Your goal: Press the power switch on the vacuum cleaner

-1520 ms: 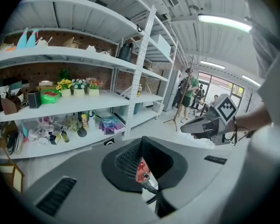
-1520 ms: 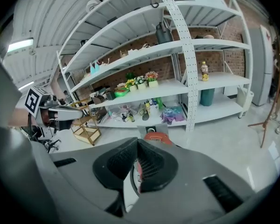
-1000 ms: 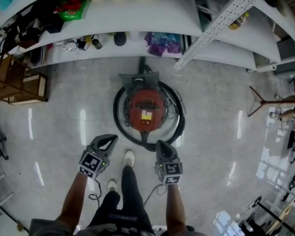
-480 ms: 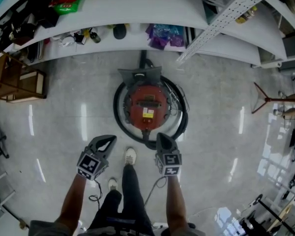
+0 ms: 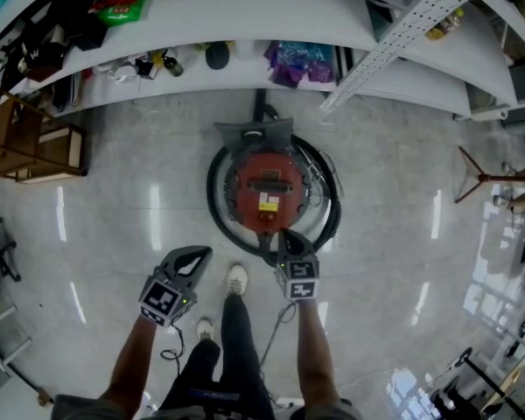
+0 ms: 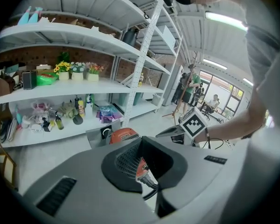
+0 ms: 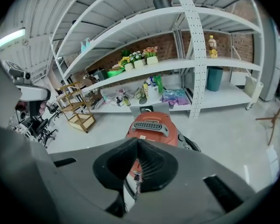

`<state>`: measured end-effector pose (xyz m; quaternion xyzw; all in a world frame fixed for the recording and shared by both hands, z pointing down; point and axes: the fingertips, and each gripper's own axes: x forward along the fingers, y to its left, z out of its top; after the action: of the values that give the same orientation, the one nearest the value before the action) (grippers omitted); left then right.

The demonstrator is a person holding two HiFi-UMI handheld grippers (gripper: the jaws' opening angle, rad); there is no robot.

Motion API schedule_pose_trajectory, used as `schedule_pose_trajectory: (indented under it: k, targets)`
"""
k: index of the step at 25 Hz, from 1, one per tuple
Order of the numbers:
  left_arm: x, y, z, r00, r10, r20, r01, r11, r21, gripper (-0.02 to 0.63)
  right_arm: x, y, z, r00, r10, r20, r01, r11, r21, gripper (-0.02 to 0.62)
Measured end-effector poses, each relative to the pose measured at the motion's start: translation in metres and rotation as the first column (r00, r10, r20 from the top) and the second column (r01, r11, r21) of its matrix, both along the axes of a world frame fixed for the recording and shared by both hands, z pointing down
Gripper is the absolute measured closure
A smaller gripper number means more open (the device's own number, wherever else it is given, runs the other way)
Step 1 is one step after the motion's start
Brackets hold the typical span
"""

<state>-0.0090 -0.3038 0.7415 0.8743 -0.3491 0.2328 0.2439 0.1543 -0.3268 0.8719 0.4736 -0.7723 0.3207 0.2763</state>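
A round red vacuum cleaner stands on the floor with its black hose coiled around it. In the right gripper view the red body with its grey top handle lies just beyond the jaws. My right gripper is shut and empty, its tip over the vacuum's near edge. Lower left of the vacuum, my left gripper is also shut and empty, well clear of it. Past its closed tips, the left gripper view shows a strip of the vacuum.
White shelving with bottles and a purple packet runs behind the vacuum. A wooden rack stands at the left, a tripod stand at the right. The person's shoe is between the grippers.
My right gripper has moved forward to the vacuum's near edge. The left gripper has stayed roughly where it was.
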Motion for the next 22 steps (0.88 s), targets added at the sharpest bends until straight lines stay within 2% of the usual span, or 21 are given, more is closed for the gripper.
schedule_pose_trajectory:
  k: [6, 17, 22]
  targets:
    - [0.0, 0.0, 0.0, 1.0, 0.015, 0.002, -0.015, 1.0, 0.004, 0.598, -0.007, -0.01, 0.008, 1.0, -0.003, -0.001, 0.003, 1.0, 0.0, 0.591]
    - [-0.007, 0.007, 0.008, 1.0, 0.015, 0.009, -0.015, 1.0, -0.008, 0.598, -0.022, -0.014, 0.049, 0.999, -0.041, -0.028, 0.039, 0.998, -0.049, 0.591]
    - [-0.014, 0.006, 0.014, 1.0, 0.022, 0.018, -0.021, 1.0, -0.002, 0.598, -0.02, -0.011, 0.069, 0.999, -0.029, -0.045, 0.025, 0.996, -0.083, 0.591]
